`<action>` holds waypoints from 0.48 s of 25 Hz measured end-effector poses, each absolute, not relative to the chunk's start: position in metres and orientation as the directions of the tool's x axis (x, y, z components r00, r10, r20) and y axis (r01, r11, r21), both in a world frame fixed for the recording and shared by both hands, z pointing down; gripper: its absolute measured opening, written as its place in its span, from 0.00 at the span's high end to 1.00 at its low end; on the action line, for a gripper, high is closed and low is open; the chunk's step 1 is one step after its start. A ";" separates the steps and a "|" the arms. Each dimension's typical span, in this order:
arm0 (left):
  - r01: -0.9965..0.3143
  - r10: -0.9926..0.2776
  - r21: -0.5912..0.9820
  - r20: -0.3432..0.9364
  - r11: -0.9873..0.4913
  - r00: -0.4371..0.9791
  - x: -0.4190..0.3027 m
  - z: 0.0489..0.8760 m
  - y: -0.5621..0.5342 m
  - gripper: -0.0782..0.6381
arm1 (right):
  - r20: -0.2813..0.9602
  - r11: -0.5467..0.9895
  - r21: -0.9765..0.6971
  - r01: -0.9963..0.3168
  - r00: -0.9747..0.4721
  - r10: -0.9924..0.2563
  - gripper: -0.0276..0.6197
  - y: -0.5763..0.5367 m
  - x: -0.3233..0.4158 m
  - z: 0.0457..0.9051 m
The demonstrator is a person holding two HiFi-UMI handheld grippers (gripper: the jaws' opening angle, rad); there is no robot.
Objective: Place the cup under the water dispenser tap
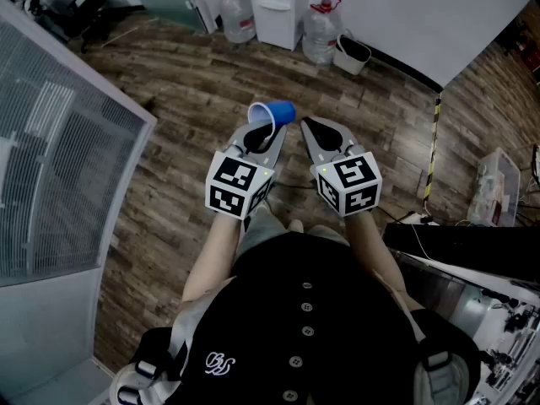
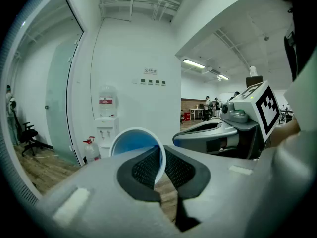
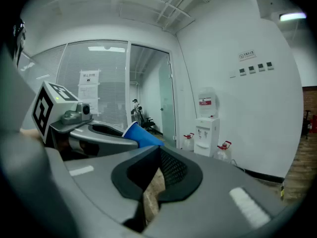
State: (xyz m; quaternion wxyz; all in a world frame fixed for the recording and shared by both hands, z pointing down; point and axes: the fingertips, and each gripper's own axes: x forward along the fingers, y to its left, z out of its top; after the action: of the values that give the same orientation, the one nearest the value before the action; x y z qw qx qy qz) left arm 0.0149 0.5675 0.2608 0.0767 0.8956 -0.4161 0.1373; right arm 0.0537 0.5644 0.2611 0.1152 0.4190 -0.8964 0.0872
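The blue cup [image 1: 276, 111] was pinched by its wall in the left claw [image 2: 161, 157] and held sideways, well short of the water dispenser [image 1: 277, 8] across the floor [image 1: 186, 99]. The right claw [image 3: 158, 155] was pressed together on nothing. The cup would best be turned upright before being brought under the tap. The dispenser's red label [image 3: 205, 101] and the wall signs [image 3: 255, 66] could not be read.

Left tongs [image 1: 263, 130] pinch the cup [image 1: 283, 110] rim; right tongs [image 1: 312, 127] closed alongside.
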 end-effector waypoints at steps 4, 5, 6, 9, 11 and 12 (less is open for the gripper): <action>-0.763 -0.721 0.037 0.300 -0.645 0.624 0.017 0.262 0.573 0.87 | 0.290 0.643 -0.053 -0.764 -0.628 -0.722 0.96 0.568 0.049 0.266; -0.760 -0.716 0.055 0.299 -0.647 0.631 0.018 0.261 0.575 0.87 | 0.293 0.645 -0.050 -0.762 -0.629 -0.720 0.96 0.569 0.048 0.267; -0.758 -0.712 0.073 0.296 -0.648 0.637 0.020 0.261 0.576 0.87 | 0.295 0.647 -0.049 -0.761 -0.630 -0.719 0.96 0.569 0.048 0.268; -0.756 -0.710 0.092 0.288 -0.648 0.643 0.018 0.261 0.576 0.87 | 0.300 0.647 -0.046 -0.761 -0.628 -0.718 0.96 0.569 0.048 0.270; -0.757 -0.710 0.089 0.289 -0.647 0.642 0.016 0.261 0.575 0.87 | 0.302 0.644 -0.046 -0.763 -0.625 -0.719 0.96 0.569 0.048 0.271; -0.757 -0.710 0.089 0.291 -0.648 0.642 0.016 0.262 0.576 0.87 | 0.304 0.643 -0.045 -0.764 -0.624 -0.720 0.96 0.569 0.049 0.271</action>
State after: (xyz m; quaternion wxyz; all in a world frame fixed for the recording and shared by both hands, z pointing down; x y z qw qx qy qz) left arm 0.0160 0.5757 0.2618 0.1016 0.9003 -0.4073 0.1154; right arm 0.0487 0.5686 0.2711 0.1302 0.4137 -0.8970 0.0850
